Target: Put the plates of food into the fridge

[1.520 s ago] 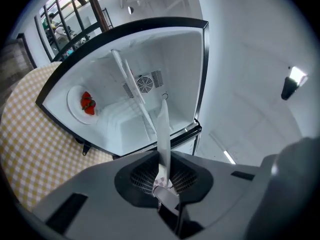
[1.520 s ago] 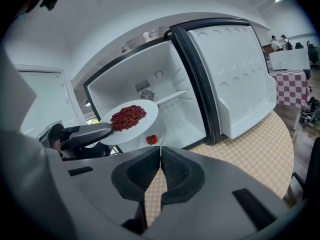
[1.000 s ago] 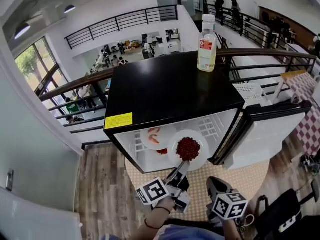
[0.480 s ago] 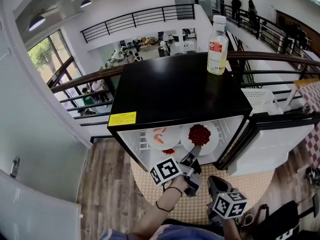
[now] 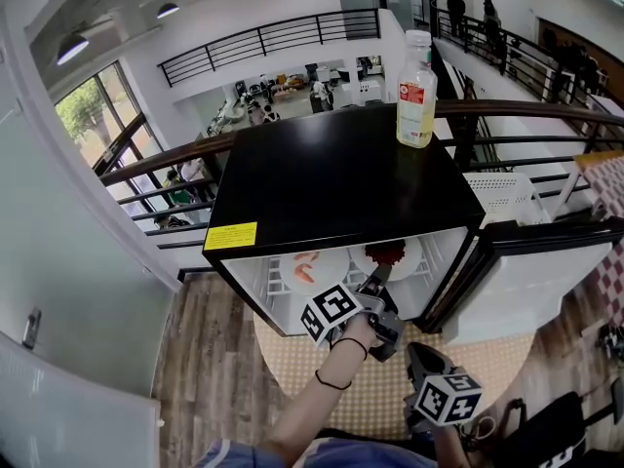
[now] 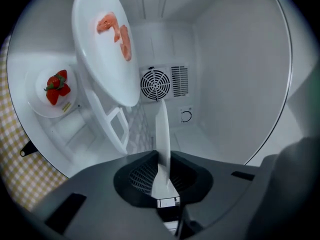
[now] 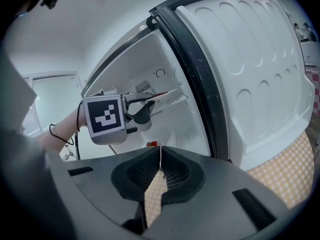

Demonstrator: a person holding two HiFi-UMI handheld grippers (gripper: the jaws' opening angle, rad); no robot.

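**Left gripper sets the plate of red food on the fridge's upper level.**

The left gripper (image 6: 162, 173) has its jaws pinched tight on the rim of the plate of red food (image 6: 162, 130), seen edge-on as a thin white blade up the middle of the left gripper view. In the head view that plate (image 5: 390, 254) sits at centre, just under the black top of the fridge (image 5: 327, 178). The plate with pink pieces (image 5: 312, 265) is just beside it on the left, and the plate of strawberries (image 6: 51, 87) lies lower, at mid-left. The right gripper (image 7: 161, 160) has its jaws together on nothing, outside the open door (image 5: 517, 273). Placing looks nearly done; next, settle the plate flat on the shelf (image 5: 430, 253), clear of its neighbour, let go, and back straight out.
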